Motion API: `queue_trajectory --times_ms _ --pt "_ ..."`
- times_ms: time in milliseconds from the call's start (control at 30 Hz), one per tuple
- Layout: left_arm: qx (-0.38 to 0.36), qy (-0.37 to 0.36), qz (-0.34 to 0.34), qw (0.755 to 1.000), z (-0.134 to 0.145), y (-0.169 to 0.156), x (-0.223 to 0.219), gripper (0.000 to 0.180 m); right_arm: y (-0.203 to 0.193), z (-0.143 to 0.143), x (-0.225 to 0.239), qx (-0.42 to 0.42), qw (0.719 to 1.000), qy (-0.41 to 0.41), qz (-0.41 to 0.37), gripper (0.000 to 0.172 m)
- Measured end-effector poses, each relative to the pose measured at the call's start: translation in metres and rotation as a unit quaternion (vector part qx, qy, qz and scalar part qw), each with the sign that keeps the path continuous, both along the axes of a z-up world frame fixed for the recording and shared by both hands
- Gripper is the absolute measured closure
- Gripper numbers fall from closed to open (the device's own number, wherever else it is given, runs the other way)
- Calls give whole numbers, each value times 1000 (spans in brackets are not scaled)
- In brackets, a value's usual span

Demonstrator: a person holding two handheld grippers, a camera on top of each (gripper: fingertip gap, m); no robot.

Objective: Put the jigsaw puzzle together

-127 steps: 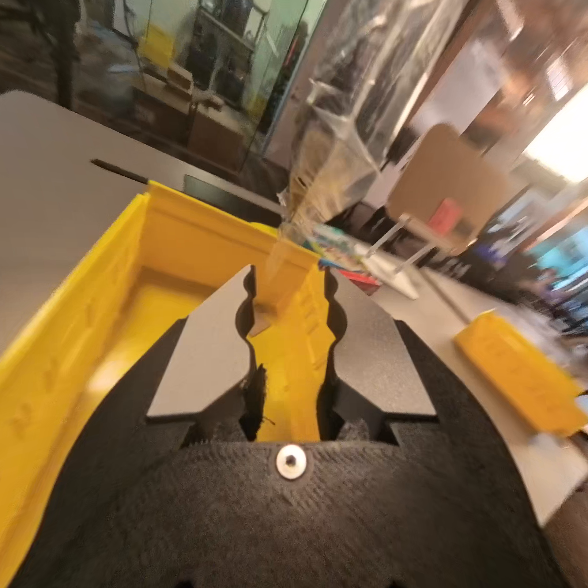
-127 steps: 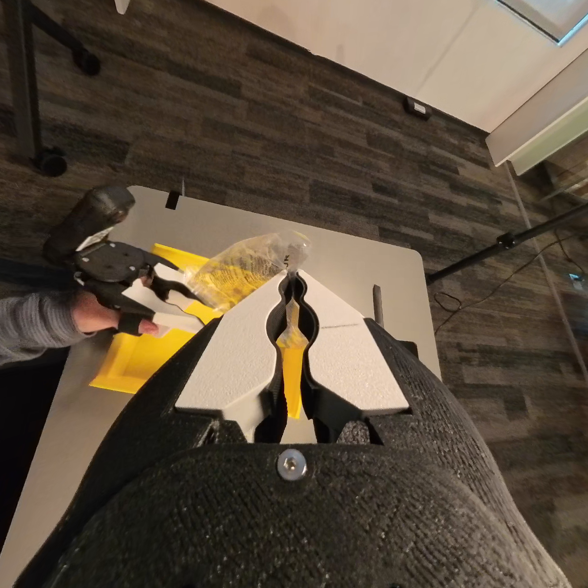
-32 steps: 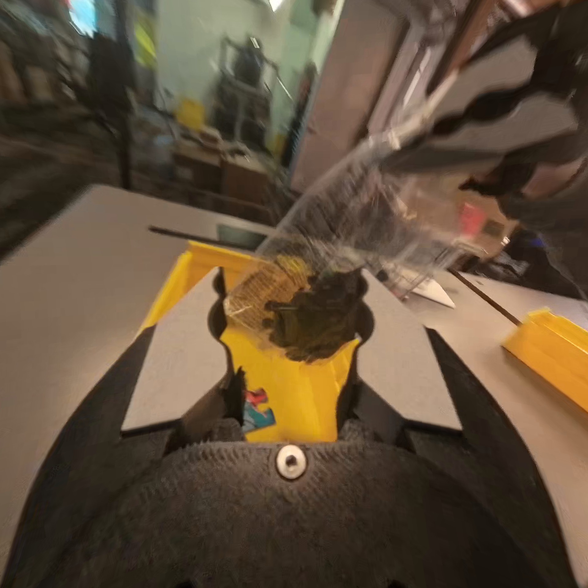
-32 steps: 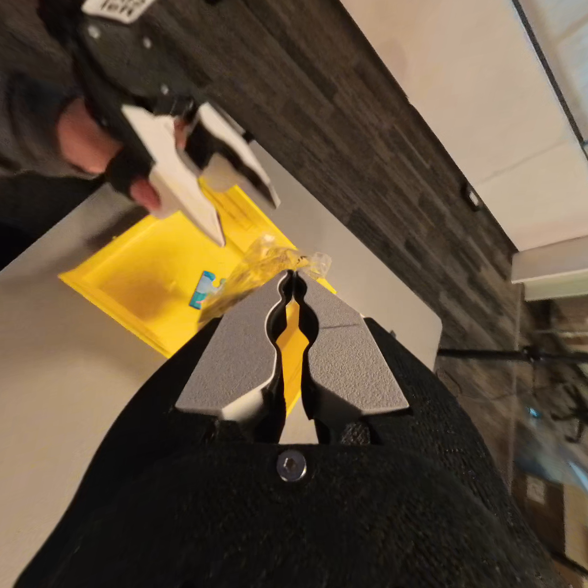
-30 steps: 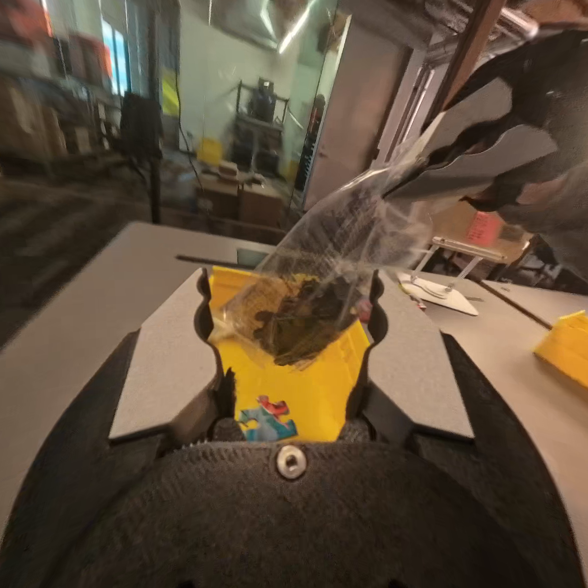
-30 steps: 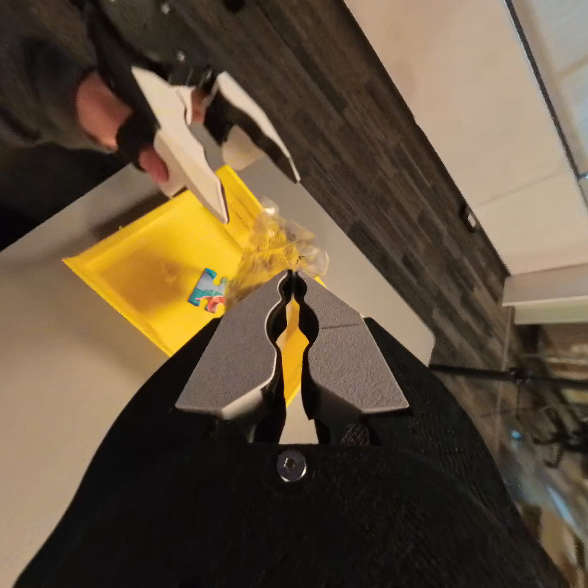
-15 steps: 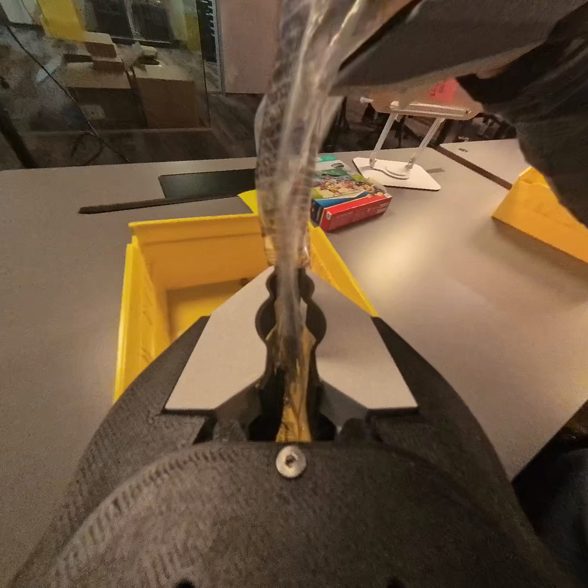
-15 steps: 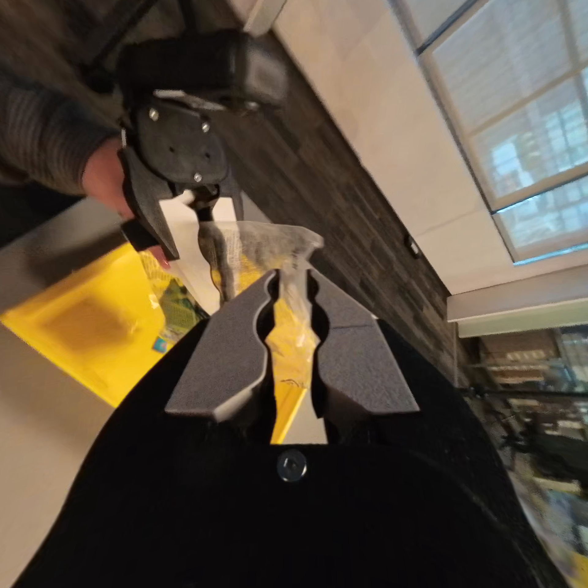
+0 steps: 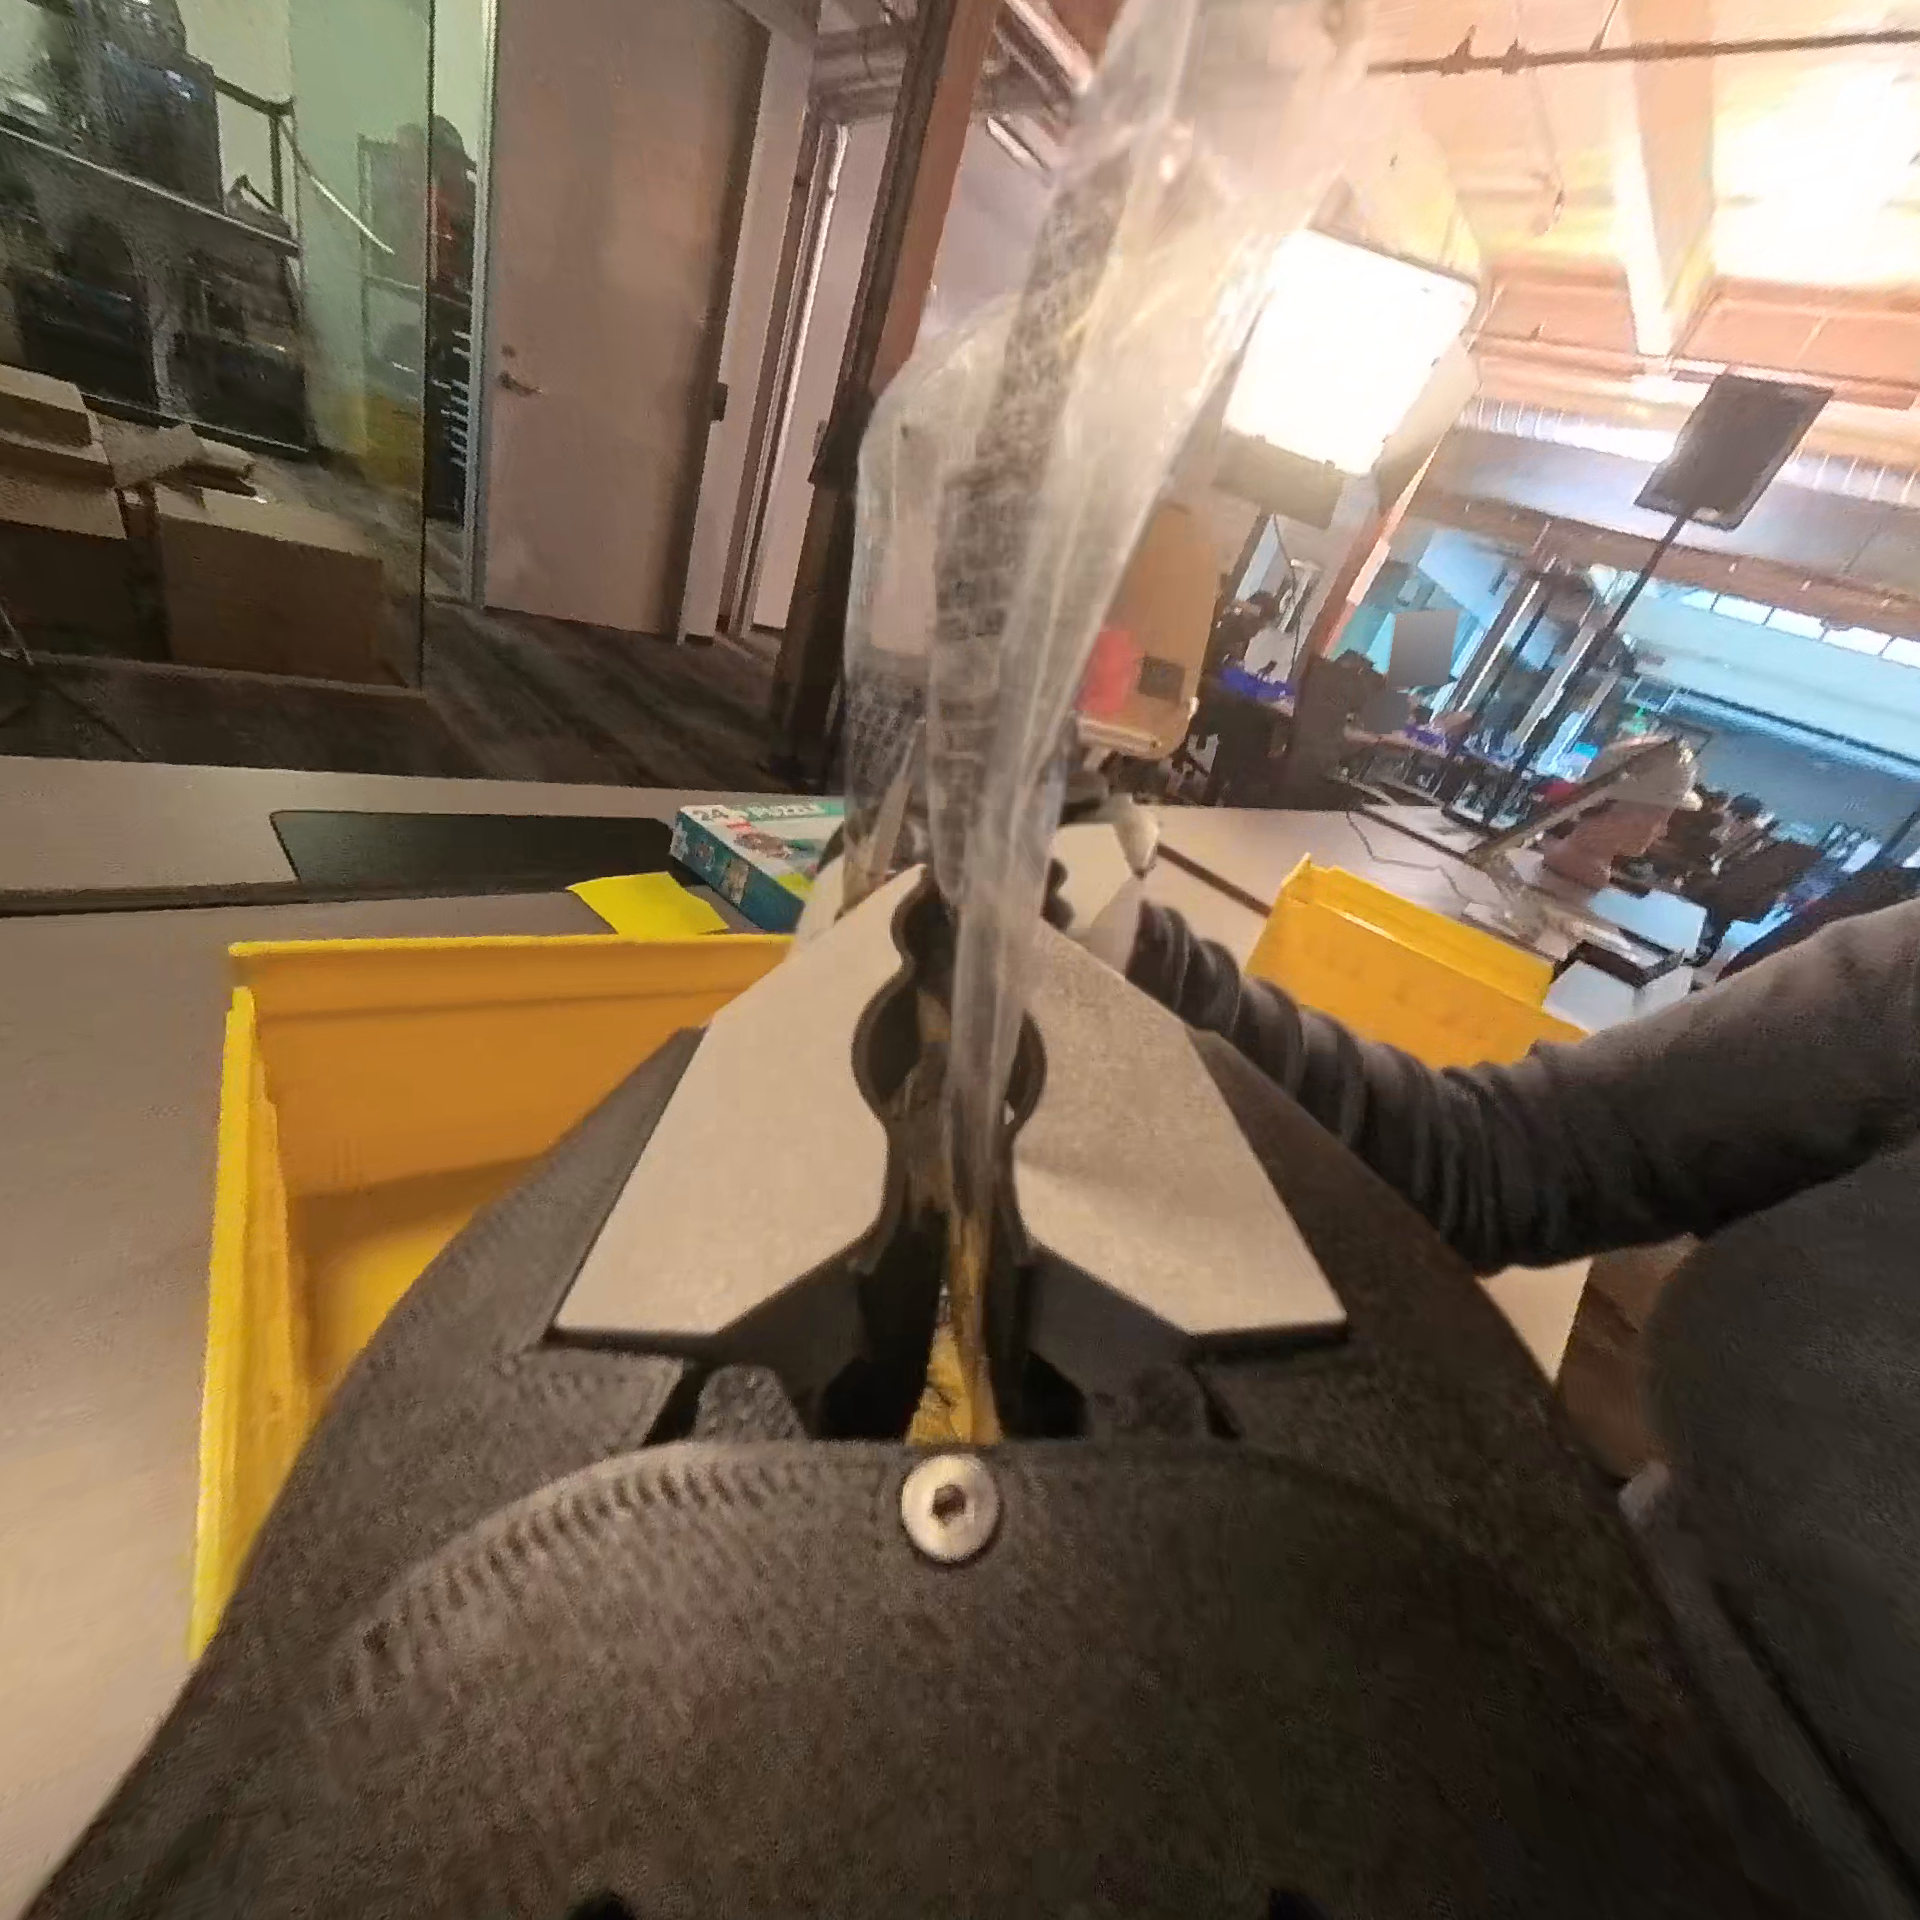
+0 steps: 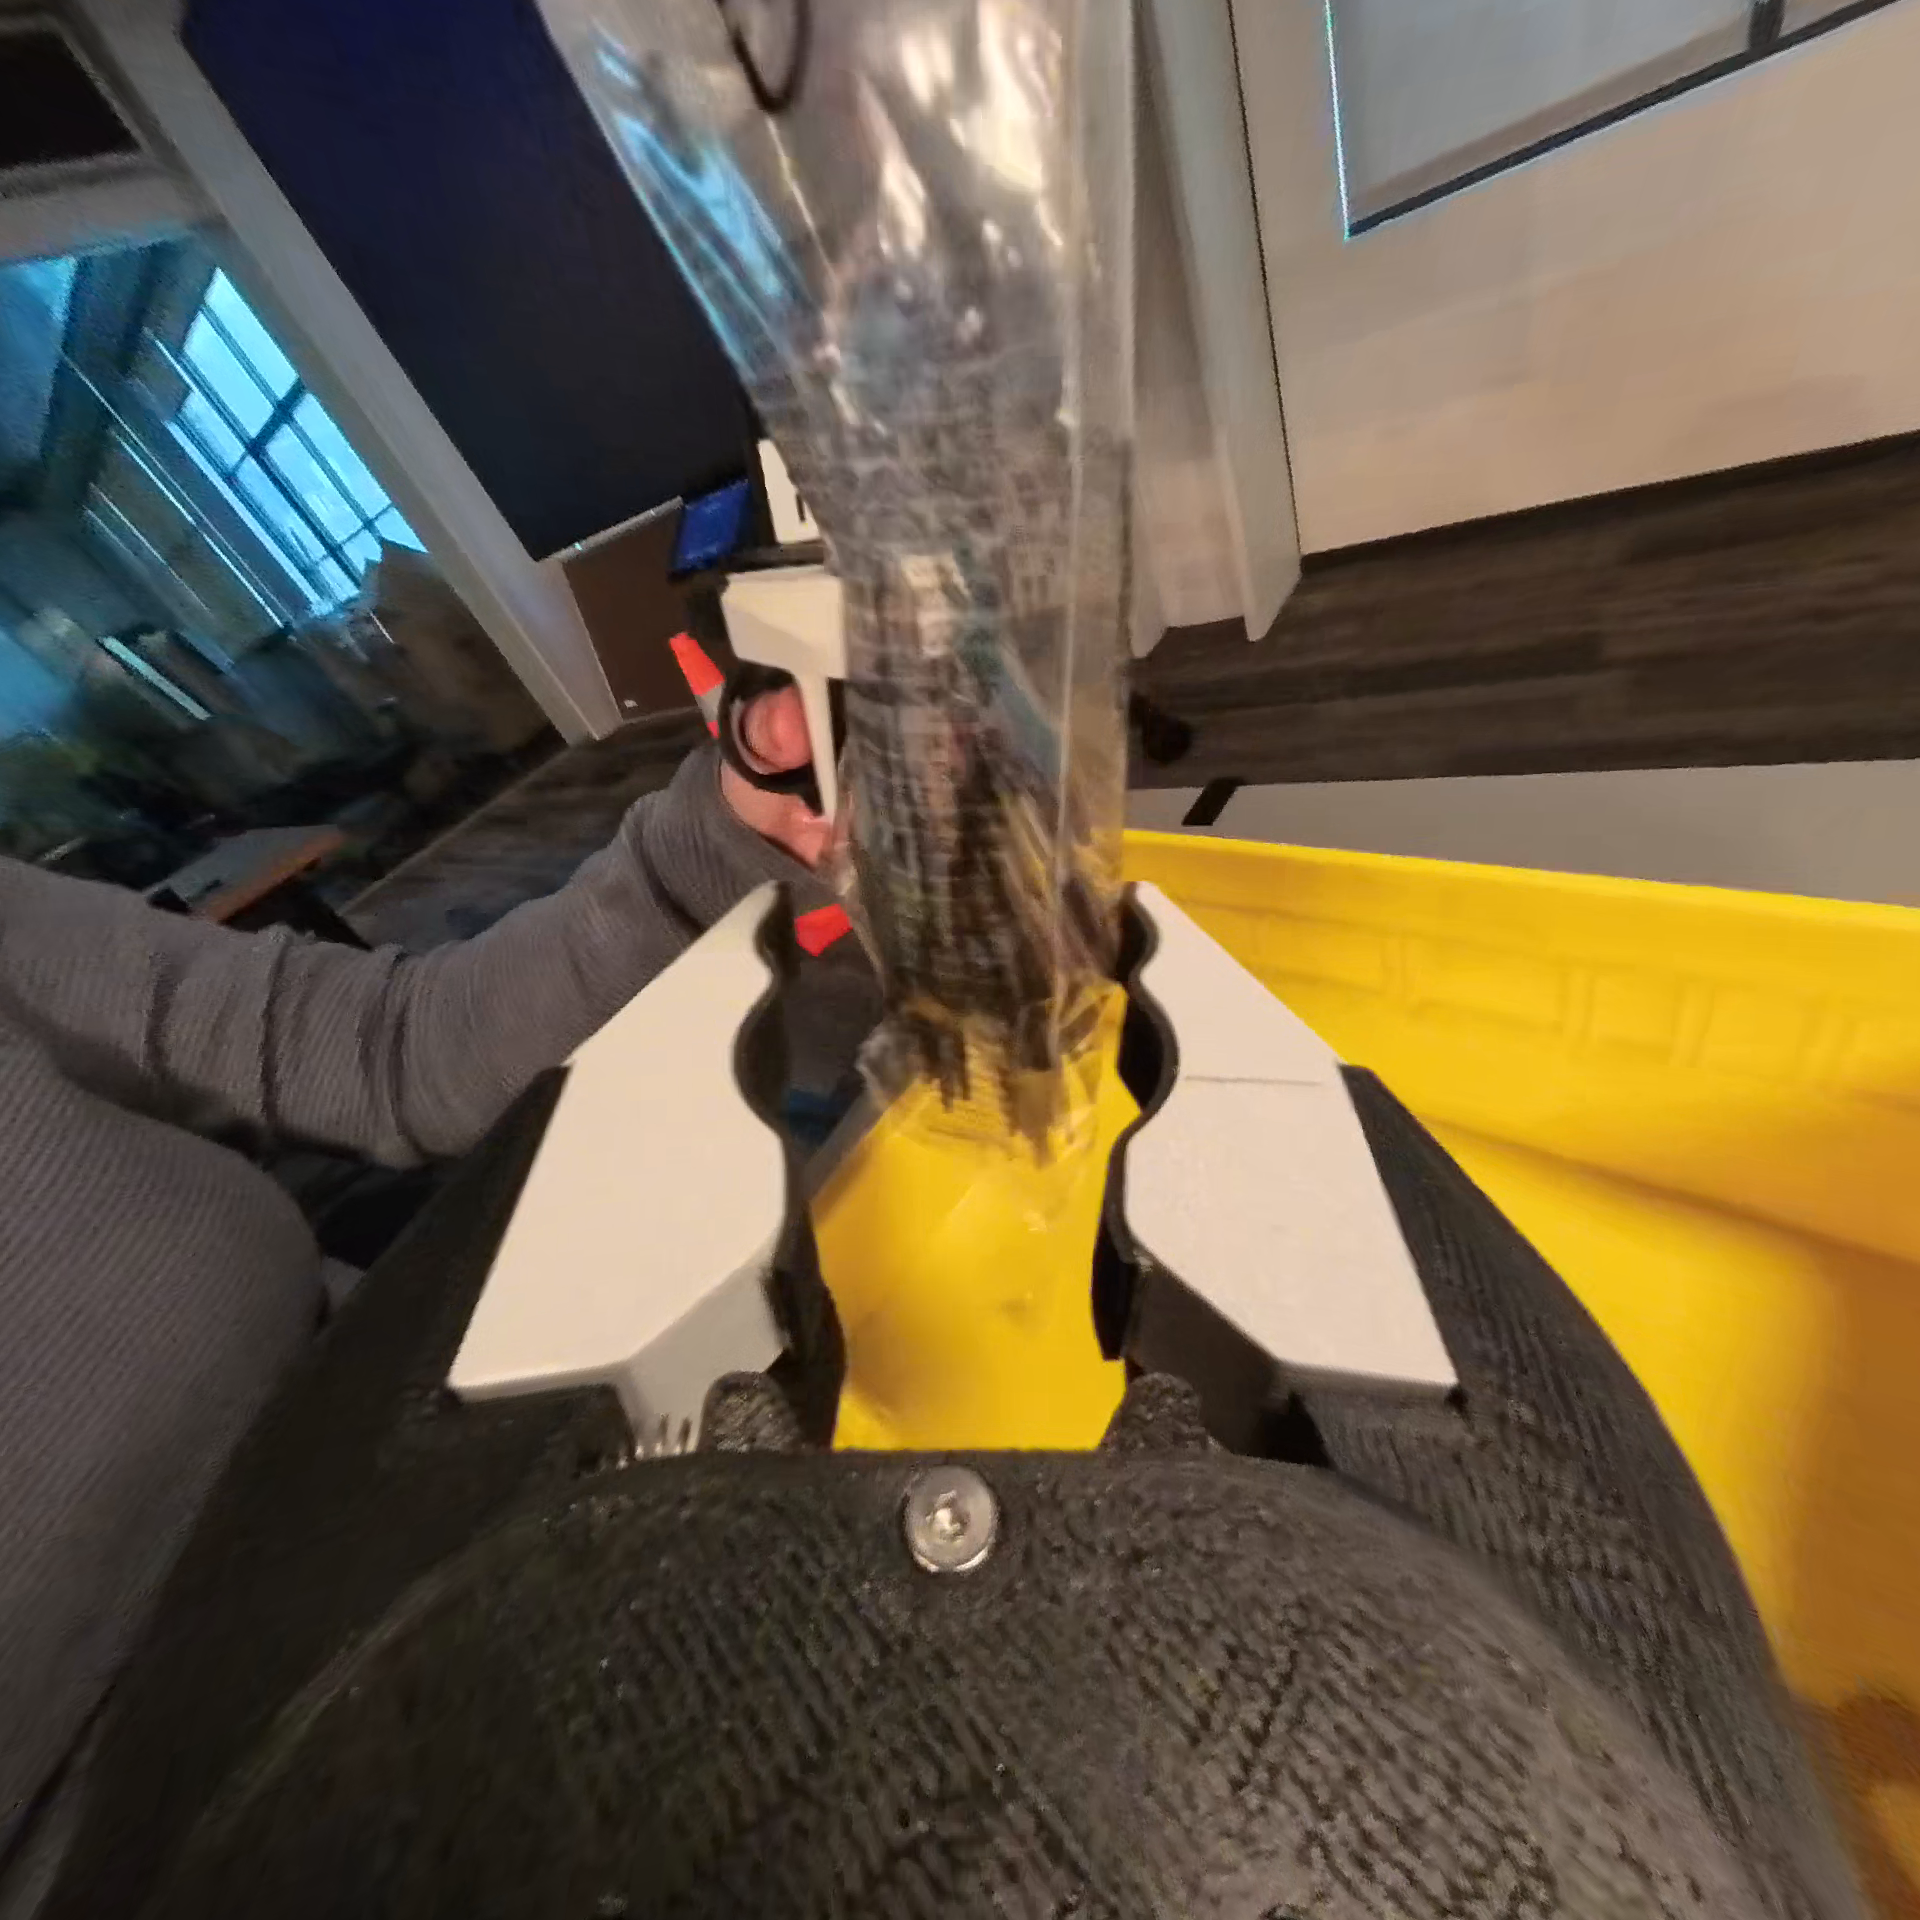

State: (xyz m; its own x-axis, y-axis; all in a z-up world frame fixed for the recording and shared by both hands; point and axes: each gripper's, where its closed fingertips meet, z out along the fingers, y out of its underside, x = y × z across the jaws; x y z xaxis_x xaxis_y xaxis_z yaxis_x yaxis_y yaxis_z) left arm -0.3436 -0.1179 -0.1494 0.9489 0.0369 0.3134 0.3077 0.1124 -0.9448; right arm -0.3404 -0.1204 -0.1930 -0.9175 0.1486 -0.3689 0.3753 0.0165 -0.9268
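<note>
Your left gripper [image 9: 977,914] is pinched tight on the clear bag [image 9: 997,582] over the yellow bin [image 9: 499,1049], near the table's [image 9: 94,1143] back edge. Your right gripper [image 10: 951,935] gapes around the bag, seemingly without pressing. That thin film could slip free.

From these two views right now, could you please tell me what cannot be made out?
- Clear plastic bag: its top runs off the upper edge in both wrist views.
- Bag contents: dark blurred pieces, kind unclear, in the right wrist view.
- Yellow bin floor: largely covered by the left tool and by the right tool.
- Right tool, left wrist view: mostly behind the bag.
</note>
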Motion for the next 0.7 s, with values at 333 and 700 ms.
queue_trajectory --times_ms 333,700 --pt "99 -89 238 962 -1 -52 -37 63 16 25 -11 -117 991 -10 -64 136" --pt "-232 504 414 722 -23 20 33 96 44 46 -40 -260 935 -141 -195 139"
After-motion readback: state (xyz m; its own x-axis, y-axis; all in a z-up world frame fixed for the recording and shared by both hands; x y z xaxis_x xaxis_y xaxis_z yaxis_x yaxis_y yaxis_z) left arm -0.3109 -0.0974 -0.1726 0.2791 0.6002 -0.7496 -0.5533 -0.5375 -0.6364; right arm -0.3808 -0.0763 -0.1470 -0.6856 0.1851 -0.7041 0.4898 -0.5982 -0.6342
